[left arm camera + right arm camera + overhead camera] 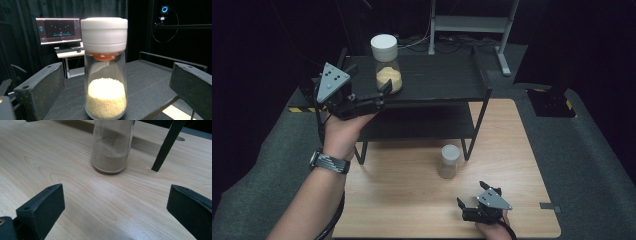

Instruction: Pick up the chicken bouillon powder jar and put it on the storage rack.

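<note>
A tall clear jar (387,62) with a white lid and pale yellow grains in its lower part stands upright on the top shelf of a black rack (442,80). My left gripper (371,84) is open at the shelf's left end, just short of the jar. In the left gripper view its jaws flank the jar (105,97) without touching, gripper (116,75). A smaller jar (449,161) of brownish powder stands on the wooden table (402,200). My right gripper (472,193) is open low by the front edge, pointed at that jar (111,150), gripper (116,197).
The rack has a lower shelf (417,125) and thin black legs; one leg (167,145) stands just right of the small jar. A metal stand (472,22) is behind the rack. A lit monitor (58,30) on a desk is in the far background.
</note>
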